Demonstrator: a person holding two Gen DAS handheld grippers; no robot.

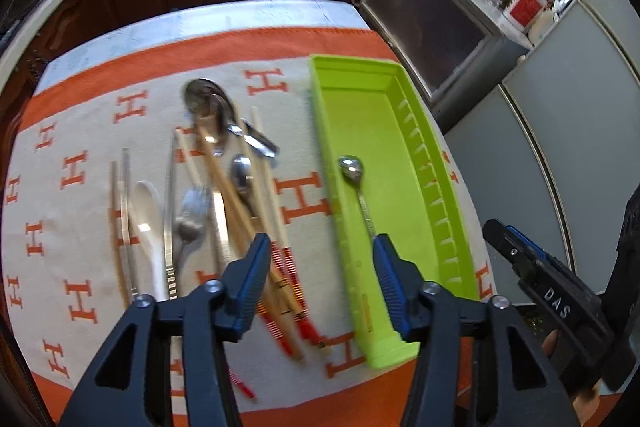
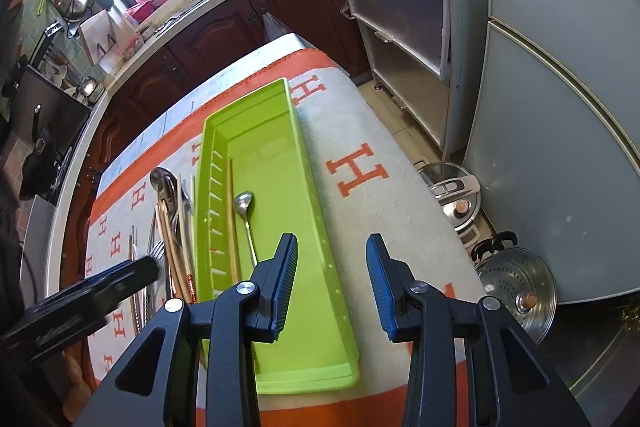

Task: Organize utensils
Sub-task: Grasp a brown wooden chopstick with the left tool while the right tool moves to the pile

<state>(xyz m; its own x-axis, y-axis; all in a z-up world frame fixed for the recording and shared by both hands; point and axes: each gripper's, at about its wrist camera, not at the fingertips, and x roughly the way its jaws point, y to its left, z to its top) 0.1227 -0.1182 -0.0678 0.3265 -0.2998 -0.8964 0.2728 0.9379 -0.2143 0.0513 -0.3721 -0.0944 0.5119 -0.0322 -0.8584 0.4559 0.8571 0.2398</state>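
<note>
We see a small metal spoon (image 1: 352, 169) lying in the green tray (image 1: 384, 115), just ahead of the left gripper (image 1: 322, 255), whose fingers (image 1: 256, 267) stand spread and hold nothing. A wooden chopstick (image 2: 232, 211) lies beside the spoon. Left of those fingers, the remaining utensils (image 1: 208, 187) lie heaped on the orange-lettered cloth (image 1: 80, 163) over the worktop. The right gripper (image 2: 332, 259) hangs over the tray's near end, fingers (image 2: 288, 263) parted, empty.
</note>
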